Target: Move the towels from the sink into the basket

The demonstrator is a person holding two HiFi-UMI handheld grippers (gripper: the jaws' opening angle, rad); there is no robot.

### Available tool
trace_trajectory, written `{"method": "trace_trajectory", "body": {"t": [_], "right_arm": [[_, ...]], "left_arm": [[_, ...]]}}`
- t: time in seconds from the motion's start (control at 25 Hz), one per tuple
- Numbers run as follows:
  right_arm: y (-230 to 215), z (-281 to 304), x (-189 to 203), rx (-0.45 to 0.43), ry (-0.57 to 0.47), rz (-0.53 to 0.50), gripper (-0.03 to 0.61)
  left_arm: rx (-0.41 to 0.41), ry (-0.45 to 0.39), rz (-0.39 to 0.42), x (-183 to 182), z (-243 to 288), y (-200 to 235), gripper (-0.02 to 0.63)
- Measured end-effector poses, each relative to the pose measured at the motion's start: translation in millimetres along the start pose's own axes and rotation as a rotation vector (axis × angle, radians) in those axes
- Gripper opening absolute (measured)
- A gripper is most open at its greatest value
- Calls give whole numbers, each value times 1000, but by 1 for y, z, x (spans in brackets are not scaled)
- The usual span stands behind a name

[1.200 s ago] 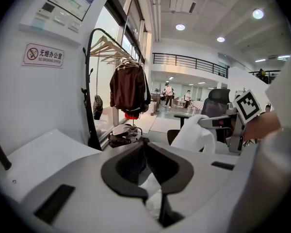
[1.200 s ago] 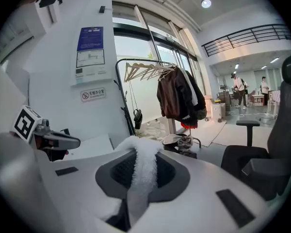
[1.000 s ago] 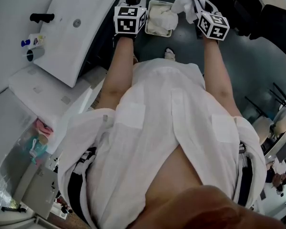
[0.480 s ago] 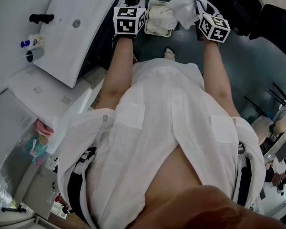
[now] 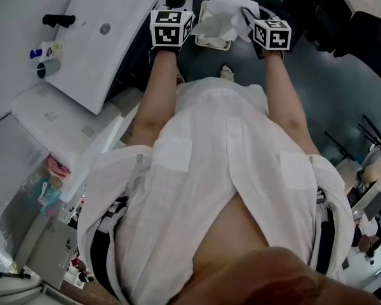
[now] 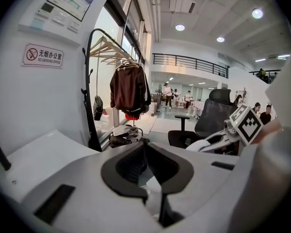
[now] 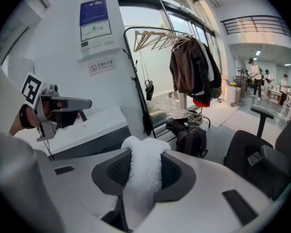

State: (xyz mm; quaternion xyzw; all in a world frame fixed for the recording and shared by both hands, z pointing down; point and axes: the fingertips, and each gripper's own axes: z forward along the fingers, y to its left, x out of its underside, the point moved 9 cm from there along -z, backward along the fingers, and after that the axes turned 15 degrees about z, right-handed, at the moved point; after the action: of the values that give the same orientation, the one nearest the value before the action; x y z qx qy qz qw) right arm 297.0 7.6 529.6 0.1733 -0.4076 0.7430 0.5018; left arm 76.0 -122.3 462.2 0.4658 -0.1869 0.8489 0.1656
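Holding towel (image 5: 221,14) between right gripper (image 7: 144,165) jaws just now easing apart, covering most of basket (image 5: 203,42); pressing left gripper (image 6: 145,144) jaws together on nothing.

A red-bordered sign (image 6: 43,56) on the white wall (image 6: 19,110) reads "无烟办公室 NO SMOKING OFFICE" beside a crossed-out cigarette symbol. A framed chart (image 6: 68,1) above it is too small to read. In the right gripper view, a blue-headed notice (image 7: 94,21) and the small sign beneath it (image 7: 101,66) cannot be read.
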Motion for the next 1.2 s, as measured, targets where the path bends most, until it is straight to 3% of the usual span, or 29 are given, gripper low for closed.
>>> {"method": "trace_trajectory", "body": {"t": [0.32,0.68,0.88,1.04,1.2], "right_arm": [[31,30,12,-56,183,-156,156],[50,46,4,-69,237,-253,161],[56,53,5,-35,312,-315,206],[60,53,-6,-18,283,-360,210],[65,46,-22,-49,196,-333,210]], "left_arm": [[-34,-1,-20,4,-7,14,31],[-62,-2,-44,12,-14,28,29],[-67,-5,-47,12,-15,33,31],[-68,-4,-48,13,-16,36,29],[-68,-9,-51,13,-17,36,31]]}}
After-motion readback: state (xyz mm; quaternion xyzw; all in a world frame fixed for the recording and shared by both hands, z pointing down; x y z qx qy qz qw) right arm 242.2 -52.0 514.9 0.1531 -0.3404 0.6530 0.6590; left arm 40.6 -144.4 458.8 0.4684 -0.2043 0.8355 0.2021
